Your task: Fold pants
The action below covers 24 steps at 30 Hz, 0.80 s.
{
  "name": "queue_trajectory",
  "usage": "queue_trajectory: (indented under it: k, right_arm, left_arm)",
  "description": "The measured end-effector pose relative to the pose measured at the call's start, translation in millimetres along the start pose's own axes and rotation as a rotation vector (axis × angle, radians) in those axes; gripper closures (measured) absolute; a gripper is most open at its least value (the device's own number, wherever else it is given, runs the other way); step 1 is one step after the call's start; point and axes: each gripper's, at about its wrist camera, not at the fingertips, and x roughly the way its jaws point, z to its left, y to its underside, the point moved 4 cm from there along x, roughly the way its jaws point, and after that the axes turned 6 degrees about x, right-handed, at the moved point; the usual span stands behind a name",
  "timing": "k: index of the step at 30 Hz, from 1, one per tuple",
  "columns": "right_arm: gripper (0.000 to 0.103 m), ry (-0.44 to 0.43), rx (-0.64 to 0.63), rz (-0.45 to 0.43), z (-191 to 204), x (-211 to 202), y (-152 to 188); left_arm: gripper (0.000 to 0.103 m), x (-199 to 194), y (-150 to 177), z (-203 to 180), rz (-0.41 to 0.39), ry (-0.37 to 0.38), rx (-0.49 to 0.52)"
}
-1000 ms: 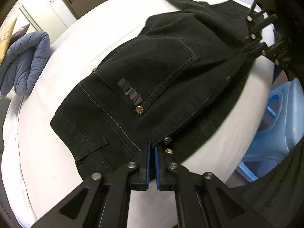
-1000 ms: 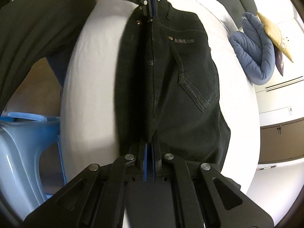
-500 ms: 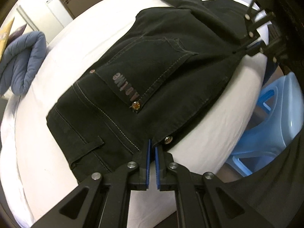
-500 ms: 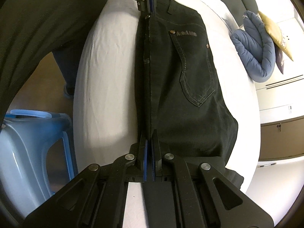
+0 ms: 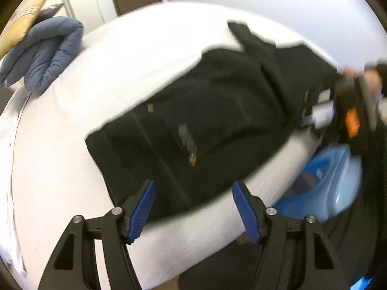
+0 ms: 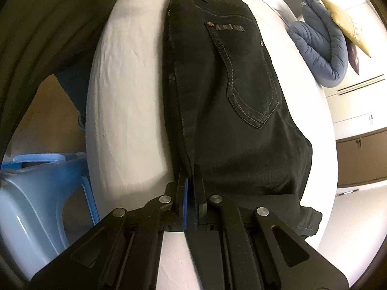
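The black pants (image 6: 232, 91) lie folded lengthwise on the white bed (image 6: 130, 91), near its edge. The left gripper (image 5: 193, 207) has just opened, its fingers wide and empty; the right gripper (image 6: 191, 193) pinches the pants' near edge.

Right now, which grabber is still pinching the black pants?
The right gripper: shut on the pants' folded edge. The left gripper has just been opening, nothing between its pads.

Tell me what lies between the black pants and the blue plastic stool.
In the right wrist view, only bare white bed sheet separates the pants from the stool.
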Motion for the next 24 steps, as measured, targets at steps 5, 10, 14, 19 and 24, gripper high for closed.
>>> queue_trajectory:
  k: [5,10,14,19,24]
  right_arm:
    - [0.100,-0.011,0.052,0.002,1,3,-3]
    - [0.099,-0.046,0.158,-0.018,-7,3,-2]
    - [0.095,-0.043,0.264,-0.058,-15,-4,3]
    - [0.037,-0.320,0.592,-0.176,-48,-47,27]
    - [0.034,-0.423,1.116,-0.290,-179,-56,91]
  left_arm:
    - [0.035,27,-51,-12,-0.061,-0.005,-0.019]
    - [0.046,111,-62,-25,0.071,0.021,-0.062]
    - [0.044,135,-58,-22,0.063,0.046,-0.206]
    - [0.043,140,-64,-28,0.101,0.017,-0.205]
    - [0.042,145,-71,-30,0.100,0.016,-0.224]
